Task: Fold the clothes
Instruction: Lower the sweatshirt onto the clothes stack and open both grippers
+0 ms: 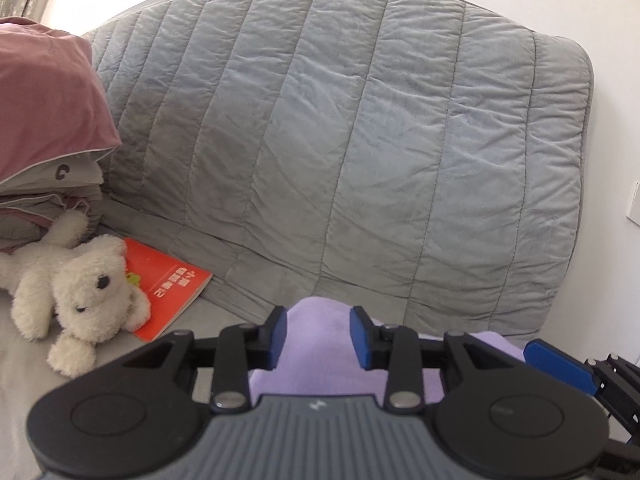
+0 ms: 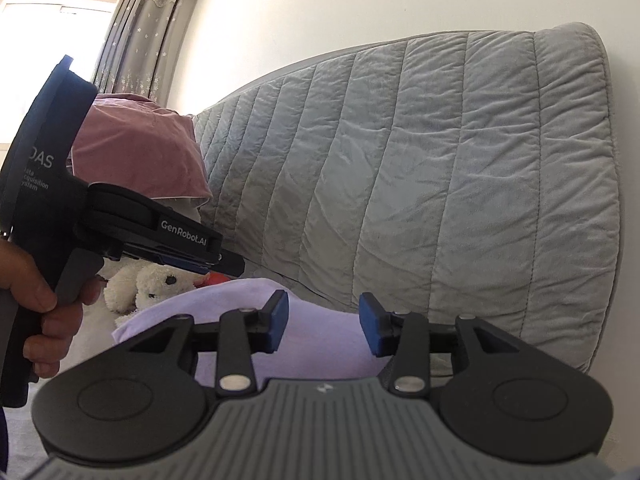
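A lilac garment lies bunched on the pale bed, just in front of the grey quilted headboard. My left gripper hovers over it with its blue pads apart; the cloth shows in the gap and no pad visibly presses on it. My right gripper is also open above the same garment, near its right side. In the right wrist view a hand holds the left gripper at the left, its tips just above the cloth. One blue finger of the right gripper shows at the left view's right edge.
A white plush dog and an orange book lie left of the garment. Behind them is a pink pillow on folded bedding. The wall is close behind the headboard, and curtains hang far left.
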